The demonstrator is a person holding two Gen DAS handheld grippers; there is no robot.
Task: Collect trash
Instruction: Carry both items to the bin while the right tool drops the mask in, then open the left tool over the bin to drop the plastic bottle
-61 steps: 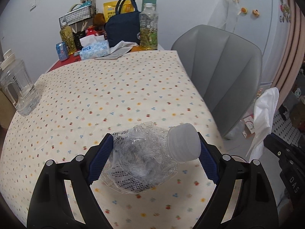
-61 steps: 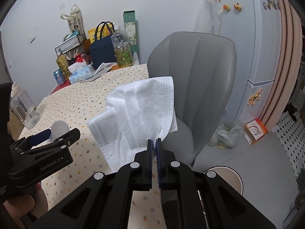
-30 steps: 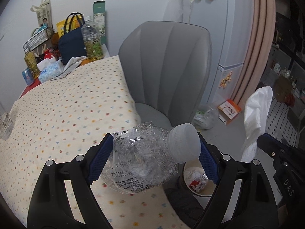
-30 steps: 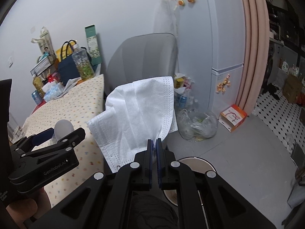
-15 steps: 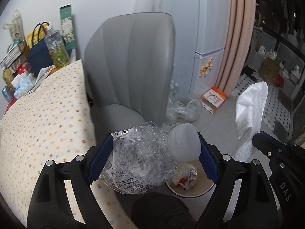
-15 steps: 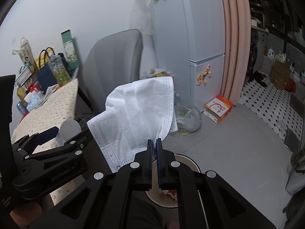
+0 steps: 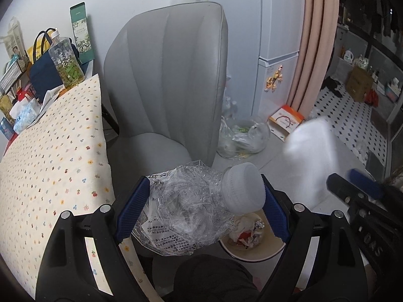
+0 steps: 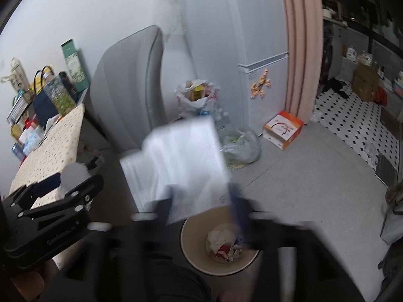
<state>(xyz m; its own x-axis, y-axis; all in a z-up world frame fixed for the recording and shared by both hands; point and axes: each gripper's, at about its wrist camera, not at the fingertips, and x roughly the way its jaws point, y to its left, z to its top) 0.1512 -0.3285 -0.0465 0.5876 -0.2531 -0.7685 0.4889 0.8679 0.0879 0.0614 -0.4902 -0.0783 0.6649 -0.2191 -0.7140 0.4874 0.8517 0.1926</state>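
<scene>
My left gripper [image 7: 201, 211] is shut on a crushed clear plastic bottle [image 7: 191, 214] with a white cap, held above the floor by the table edge. Below it stands a round cream trash bin [image 7: 254, 249] with crumpled paper inside. My right gripper [image 8: 201, 209] is blurred by motion, its blue pads spread apart, directly above the trash bin [image 8: 199, 254]. A white face mask [image 8: 176, 163] hangs loose between the fingers, over the bin. The mask also shows blurred in the left wrist view [image 7: 309, 156].
A grey chair [image 7: 166, 83] stands behind the bin. The table with dotted cloth [image 7: 50, 151] is at left, with bags and bottles at its far end. Plastic bags [image 8: 239, 146], an orange box [image 8: 282, 128] and a white fridge [image 8: 259, 50] are beyond.
Both grippers swung from the table to over the trash bin. The right gripper, shut on the mask before, has now opened and the mask is coming free.
</scene>
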